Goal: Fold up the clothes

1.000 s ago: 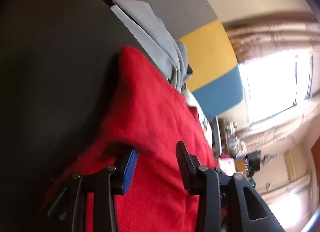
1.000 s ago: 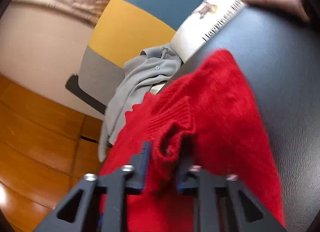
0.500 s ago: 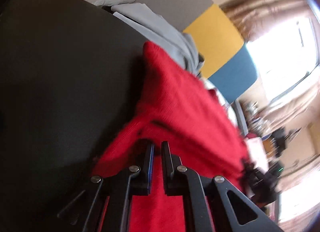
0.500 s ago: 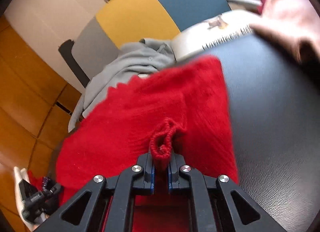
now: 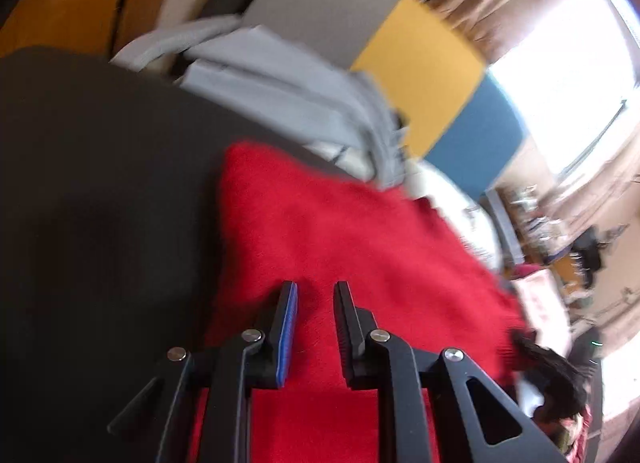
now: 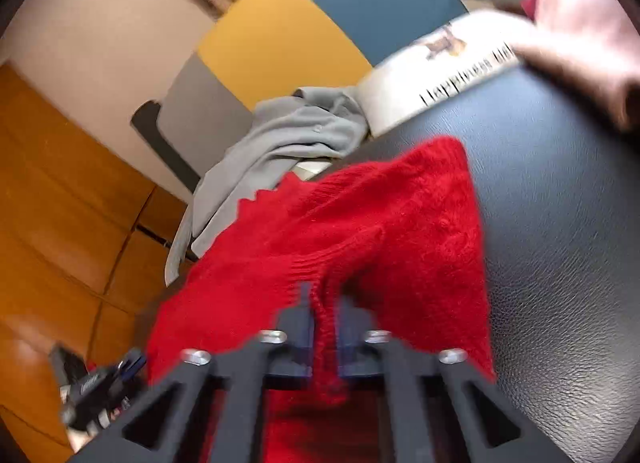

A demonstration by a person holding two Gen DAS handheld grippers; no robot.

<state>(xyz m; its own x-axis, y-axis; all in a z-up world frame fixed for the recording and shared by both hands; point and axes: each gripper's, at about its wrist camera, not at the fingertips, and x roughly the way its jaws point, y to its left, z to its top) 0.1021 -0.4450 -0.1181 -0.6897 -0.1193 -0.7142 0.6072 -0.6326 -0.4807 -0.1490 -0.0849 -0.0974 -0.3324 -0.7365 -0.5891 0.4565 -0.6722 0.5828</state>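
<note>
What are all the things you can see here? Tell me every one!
red sweater: one, red, spread on the black surface
grey shirt: one, grey, bunched at the surface's far edge
white printed item: one, white with dark lettering, beside the shirt
black surface: one, black, leathery, under the clothes
panel: one, grey, yellow and blue, behind the clothes
left gripper: one, black, jaws opening above the sweater, nothing pinched
right gripper: one, black, shut on a sweater fold

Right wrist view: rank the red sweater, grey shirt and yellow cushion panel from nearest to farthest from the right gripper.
1. red sweater, pinched in the right gripper.
2. grey shirt, beyond the sweater, upper left.
3. yellow cushion panel, behind the shirt, at the top.
</note>
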